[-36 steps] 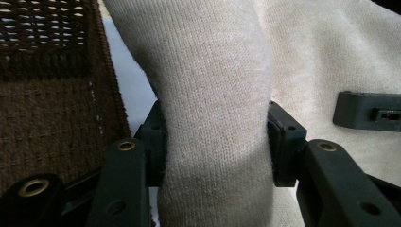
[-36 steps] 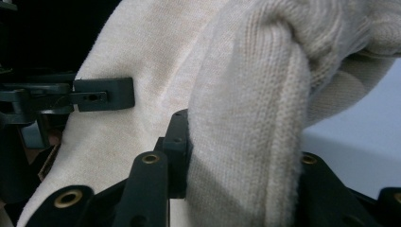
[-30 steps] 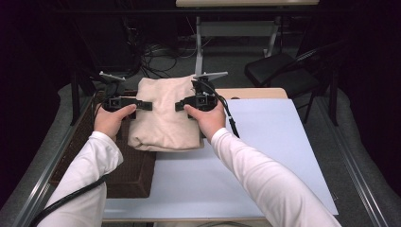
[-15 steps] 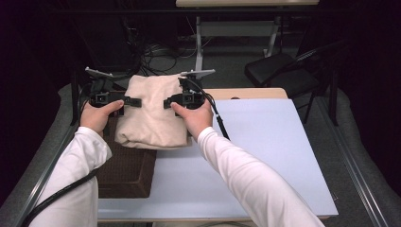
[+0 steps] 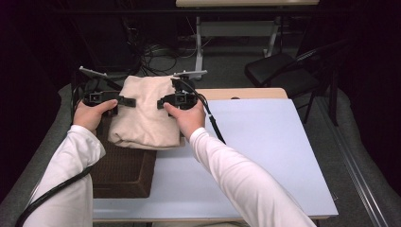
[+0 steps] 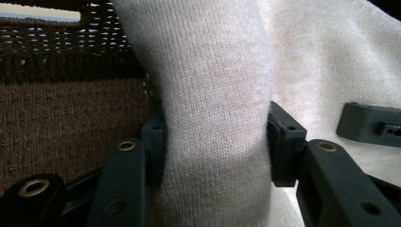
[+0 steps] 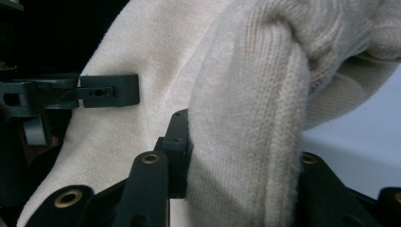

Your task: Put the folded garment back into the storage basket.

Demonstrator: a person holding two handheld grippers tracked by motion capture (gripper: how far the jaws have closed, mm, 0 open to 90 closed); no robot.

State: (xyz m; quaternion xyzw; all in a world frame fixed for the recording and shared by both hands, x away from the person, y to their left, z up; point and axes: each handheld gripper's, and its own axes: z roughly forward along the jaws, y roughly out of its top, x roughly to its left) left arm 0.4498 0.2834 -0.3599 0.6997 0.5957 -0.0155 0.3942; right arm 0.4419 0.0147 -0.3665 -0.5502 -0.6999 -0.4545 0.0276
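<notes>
A folded cream knitted sweater (image 5: pixel 144 116) hangs between my two grippers above the far end of a brown wicker basket (image 5: pixel 123 170) at the table's left. My left gripper (image 5: pixel 127 100) is shut on the sweater's left edge. In the left gripper view a thick fold of the sweater (image 6: pixel 213 118) is pinched between the jaws, with the basket's woven wall (image 6: pixel 71 118) behind. My right gripper (image 5: pixel 163 101) is shut on the right edge. The right gripper view shows a bunched fold (image 7: pixel 246 118) squeezed between its jaws, and the left gripper (image 7: pixel 108 91) farther off.
The pale blue table top (image 5: pixel 265 156) stretches to the right of the basket. A black chair (image 5: pixel 283 71) and a desk's legs stand beyond the far edge. A black cable (image 5: pixel 213 125) trails from the right gripper across the table.
Both hands have carried the sweater to the left, from the table's middle to above the basket. Both grips are unchanged.
</notes>
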